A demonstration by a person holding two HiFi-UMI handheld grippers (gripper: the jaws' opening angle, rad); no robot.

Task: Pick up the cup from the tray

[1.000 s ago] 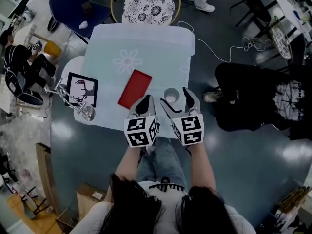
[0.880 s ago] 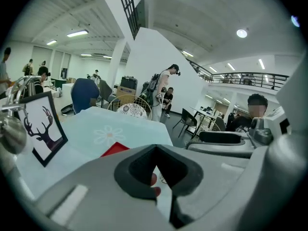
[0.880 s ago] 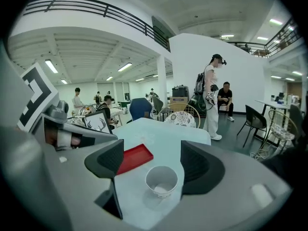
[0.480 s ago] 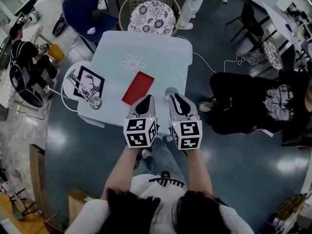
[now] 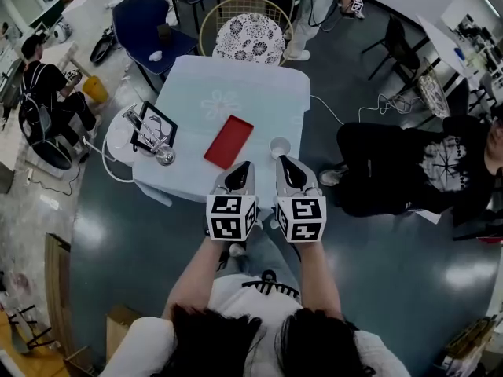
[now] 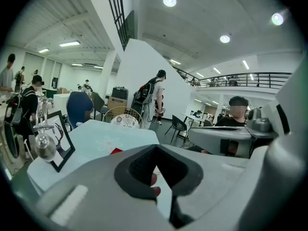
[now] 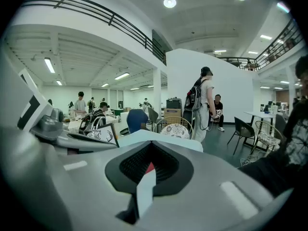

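Note:
A small white cup [image 5: 280,147] stands upright on the pale blue table [image 5: 236,93], just right of a red tray [image 5: 229,140], not on it. My right gripper [image 5: 288,164] is at the table's near edge, just short of the cup, its jaws shut on nothing. My left gripper [image 5: 240,169] is beside it, below the tray's near end, also shut and empty. In both gripper views the closed jaws fill the lower frame. A sliver of the red tray [image 6: 115,151] shows past them; the cup is hidden.
A black picture frame [image 5: 154,128] and a metal goblet [image 5: 165,157] stand at the table's left edge beside a round white side table [image 5: 116,136]. A patterned round chair [image 5: 248,38] stands beyond the far edge. A person in black [image 5: 409,167] sits to the right.
A second ago my right gripper was open around the cup. It has since shut without the cup and both grippers have drawn back towards the table's near edge.

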